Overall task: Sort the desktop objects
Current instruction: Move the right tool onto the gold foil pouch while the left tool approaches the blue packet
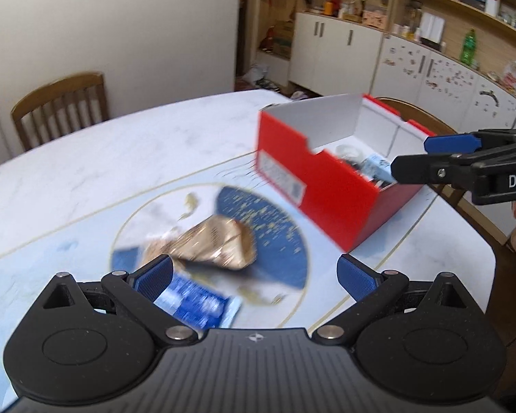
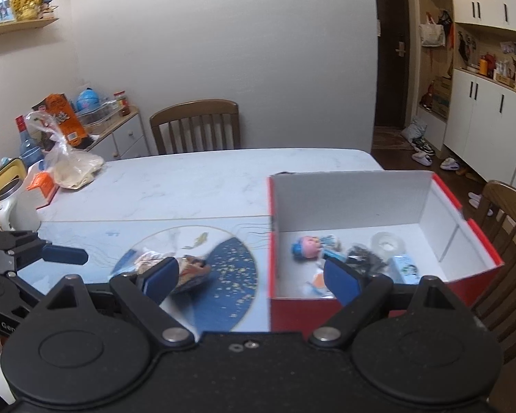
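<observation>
My left gripper [image 1: 254,275] hangs open just above a crumpled golden snack packet [image 1: 216,244] and a blue-and-white packet [image 1: 196,304], both lying on the table's round blue print; nothing sits between its pads. The open red box [image 1: 326,186] stands to the right. My right gripper [image 2: 253,280] is open and empty at the box's near wall [image 2: 326,306]. In the box lie a pink-and-blue toy figure [image 2: 308,246], a tape roll [image 2: 387,241], a pale blue carton [image 2: 407,268] and a dark tangled item [image 2: 364,256]. The snack packet [image 2: 189,270] shows blurred left of the box.
A plastic bag [image 2: 72,168], an orange carton [image 2: 43,184] and a white jug [image 2: 17,206] crowd the table's far left. Wooden chairs [image 2: 196,125] stand behind the table and to the right [image 2: 505,227]. The marble tabletop [image 1: 137,148] stretches beyond the box.
</observation>
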Demonstrator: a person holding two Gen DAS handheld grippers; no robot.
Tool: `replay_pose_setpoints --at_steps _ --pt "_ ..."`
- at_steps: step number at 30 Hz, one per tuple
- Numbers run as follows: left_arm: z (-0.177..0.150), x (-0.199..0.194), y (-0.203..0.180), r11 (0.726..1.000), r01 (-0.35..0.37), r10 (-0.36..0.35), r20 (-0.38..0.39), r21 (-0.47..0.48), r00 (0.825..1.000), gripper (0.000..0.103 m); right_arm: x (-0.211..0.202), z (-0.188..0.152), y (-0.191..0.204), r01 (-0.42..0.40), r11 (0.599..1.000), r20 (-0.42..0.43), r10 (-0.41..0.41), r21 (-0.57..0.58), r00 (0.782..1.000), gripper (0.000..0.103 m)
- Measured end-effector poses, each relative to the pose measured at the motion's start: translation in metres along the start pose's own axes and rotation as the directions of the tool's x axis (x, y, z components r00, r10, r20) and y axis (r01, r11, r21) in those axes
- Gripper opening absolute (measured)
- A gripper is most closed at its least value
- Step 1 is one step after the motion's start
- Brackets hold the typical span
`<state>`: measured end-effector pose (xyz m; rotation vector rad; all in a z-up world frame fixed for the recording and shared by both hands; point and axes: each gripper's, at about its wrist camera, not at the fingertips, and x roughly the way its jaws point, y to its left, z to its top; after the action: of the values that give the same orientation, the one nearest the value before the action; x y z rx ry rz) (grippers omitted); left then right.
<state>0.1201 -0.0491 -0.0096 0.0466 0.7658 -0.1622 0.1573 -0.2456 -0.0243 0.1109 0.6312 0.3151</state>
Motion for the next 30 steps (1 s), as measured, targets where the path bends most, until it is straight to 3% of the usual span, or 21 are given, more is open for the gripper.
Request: replay_pose_setpoints --at_steps 14,30 --pt "-0.037 -0.007 0.038 0.992 -0.082 0.078 -0.044 -0.095 0.996 0.101 0.033 0.004 0.041 -0.065 0.995 -0.031 0.063 -0.072 0.998 0.091" --pt "-0.065 0.014 0.052 0.978 -0.116 0.102 -0.086 -0.176 0.991 0.098 0.075 -0.003 0.074 -0.132 0.98 -0.083 0.12 -0.151 0.989 0.09"
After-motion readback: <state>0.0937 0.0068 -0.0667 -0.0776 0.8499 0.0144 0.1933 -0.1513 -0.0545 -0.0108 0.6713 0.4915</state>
